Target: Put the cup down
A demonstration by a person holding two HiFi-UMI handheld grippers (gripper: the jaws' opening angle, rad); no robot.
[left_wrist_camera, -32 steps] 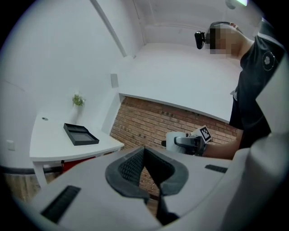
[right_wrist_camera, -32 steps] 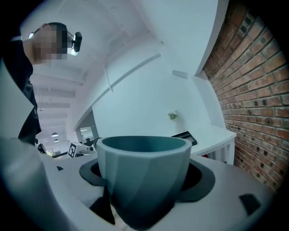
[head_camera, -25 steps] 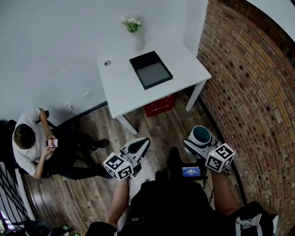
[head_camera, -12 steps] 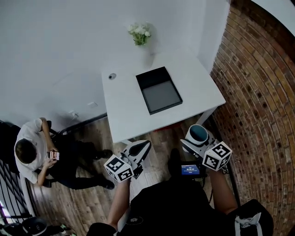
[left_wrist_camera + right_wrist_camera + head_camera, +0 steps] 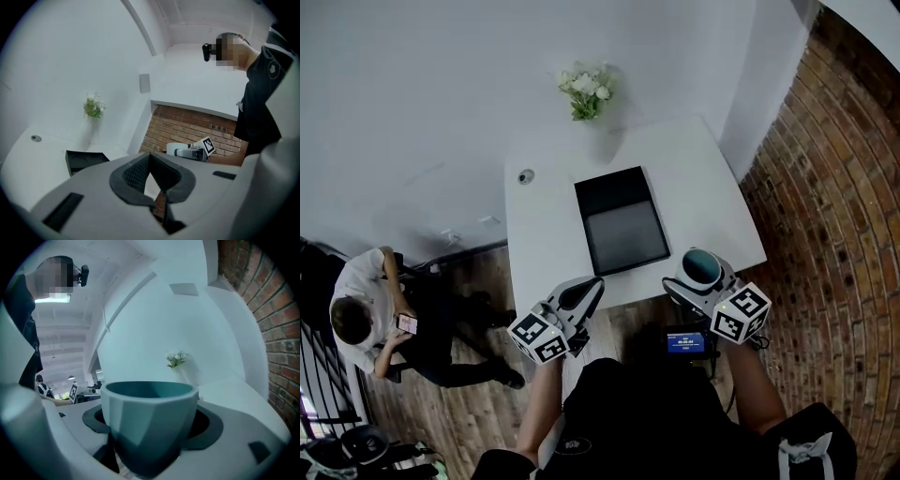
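Half a second before, the white table had stood further up the head view, with bare floorboards between its near edge and both grippers. Now it had drawn in, and its near edge ran just above the two tools. The seated person had slid down towards 8 o'clock.

There was one cup, teal with a faceted side. The right gripper held it upright, with the jaws closed against its lower body, one on each side. In the head view the cup showed over the table's near right corner, at 5 o'clock from the tray. Whether it touched the tabletop could not be told.

The left gripper carried nothing. Its dark pads met at the tips, with only a narrow notch open above them. It hung at 7 o'clock from the tray, just off the table's near edge.

On the table there was one black tray, shallow and open, near the middle. One bunch of white flowers stood at 12 o'clock against the wall. One small round object lay at 10 o'clock from the tray. A brick wall filled the 3 o'clock side. There were two grippers, each with one marker cube.
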